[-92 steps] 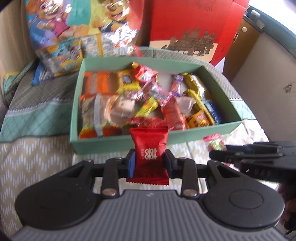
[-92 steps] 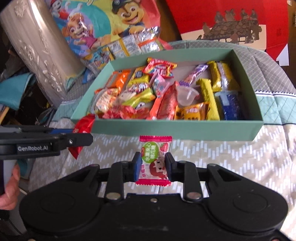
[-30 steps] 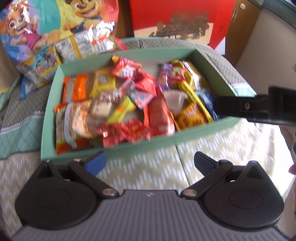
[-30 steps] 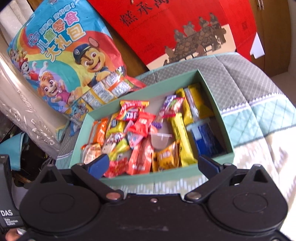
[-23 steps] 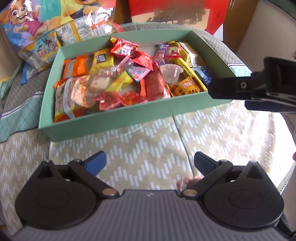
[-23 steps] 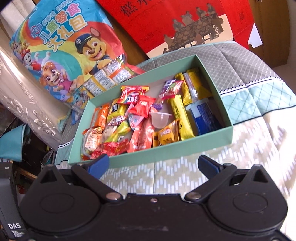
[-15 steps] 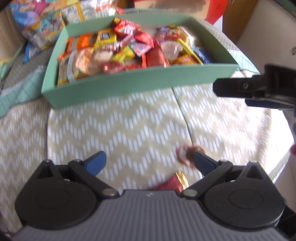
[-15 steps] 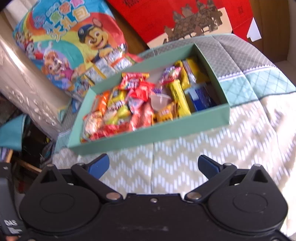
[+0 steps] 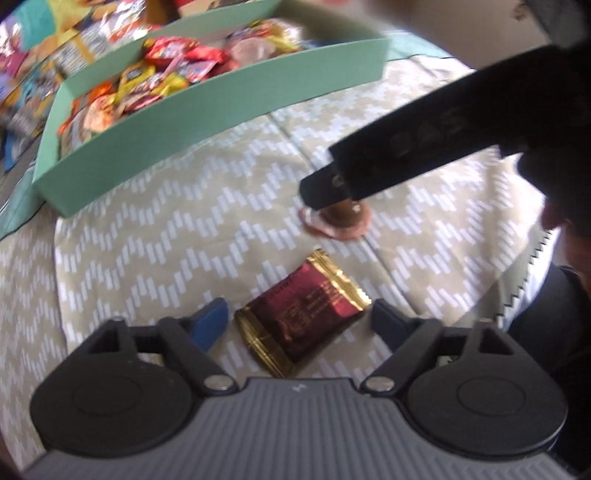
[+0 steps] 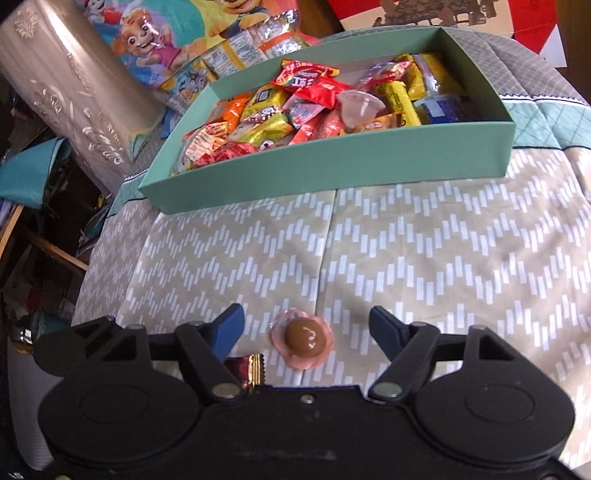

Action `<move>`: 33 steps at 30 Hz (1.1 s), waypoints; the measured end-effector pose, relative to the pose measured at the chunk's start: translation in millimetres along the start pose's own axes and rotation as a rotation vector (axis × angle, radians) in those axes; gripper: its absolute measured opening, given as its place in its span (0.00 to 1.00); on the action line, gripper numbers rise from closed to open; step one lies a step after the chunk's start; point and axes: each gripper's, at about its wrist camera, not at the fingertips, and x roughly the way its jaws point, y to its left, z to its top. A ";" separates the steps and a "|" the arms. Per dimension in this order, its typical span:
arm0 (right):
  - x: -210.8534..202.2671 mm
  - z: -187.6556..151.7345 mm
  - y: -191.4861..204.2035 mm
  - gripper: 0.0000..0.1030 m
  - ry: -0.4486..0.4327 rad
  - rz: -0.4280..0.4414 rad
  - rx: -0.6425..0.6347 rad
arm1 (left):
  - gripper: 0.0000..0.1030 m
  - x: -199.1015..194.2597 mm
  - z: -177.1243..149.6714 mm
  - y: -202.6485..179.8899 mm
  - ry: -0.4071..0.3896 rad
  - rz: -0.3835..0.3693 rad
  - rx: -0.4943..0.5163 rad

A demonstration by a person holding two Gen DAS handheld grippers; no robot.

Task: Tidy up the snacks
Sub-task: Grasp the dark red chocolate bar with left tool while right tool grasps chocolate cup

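**A:** How many loose snacks are out on the cloth?

**B:** Two. One dark red foil packet [image 9: 304, 314] with gold crimped ends, flat and roughly square, and one small jelly cup [image 10: 302, 343], round, brown and glossy with a pink frilled rim. From the cup, the packet lies at about seven o'clock, close by, and I can't tell if they touch.

**A:** And the grippers?

**B:** Two, one in each hand. The left gripper [image 9: 299, 319] has its blue-tipped fingers apart on either side of the foil packet; they have just been closing in, but the tips don't press it. The right gripper [image 10: 306, 323] also stands apart, with the jelly cup between its fingers and clear gaps both sides; its jaws have just been closing too.

**A:** Where's the rest?

**B:** One mint-green cardboard box [image 10: 332, 162], rectangular with low walls, at twelve o'clock from the cup, heaped with crinkly wrappers in red, yellow and orange; too many to count. It sits on one beige cloth [image 10: 424, 258] printed with white zigzag dashes. At eleven o'clock beyond the box lies one cartoon-printed bag [image 10: 177, 33], shiny plastic
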 end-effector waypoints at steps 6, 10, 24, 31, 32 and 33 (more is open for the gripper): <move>13.2 -7.2 17.5 0.48 0.029 -0.029 -0.107 | 0.60 -7.2 -7.6 10.6 -0.010 0.008 -0.048; 17.0 -14.2 30.9 0.38 0.027 -0.077 -0.223 | 0.65 -10.1 -12.3 30.7 -0.018 0.017 -0.121; 7.7 -7.8 31.8 0.31 0.029 -0.070 -0.216 | 0.19 -13.4 -8.7 40.7 -0.029 -0.089 -0.154; -8.2 8.4 13.0 0.31 -0.012 -0.059 -0.147 | 0.47 -25.3 0.8 33.0 -0.102 -0.059 -0.057; -9.1 9.4 12.2 0.31 -0.015 -0.060 -0.144 | 0.49 -24.1 4.0 30.8 -0.107 -0.042 -0.037; -10.4 11.0 11.5 0.31 -0.019 -0.062 -0.141 | 0.51 -21.7 7.2 28.8 -0.107 -0.030 -0.014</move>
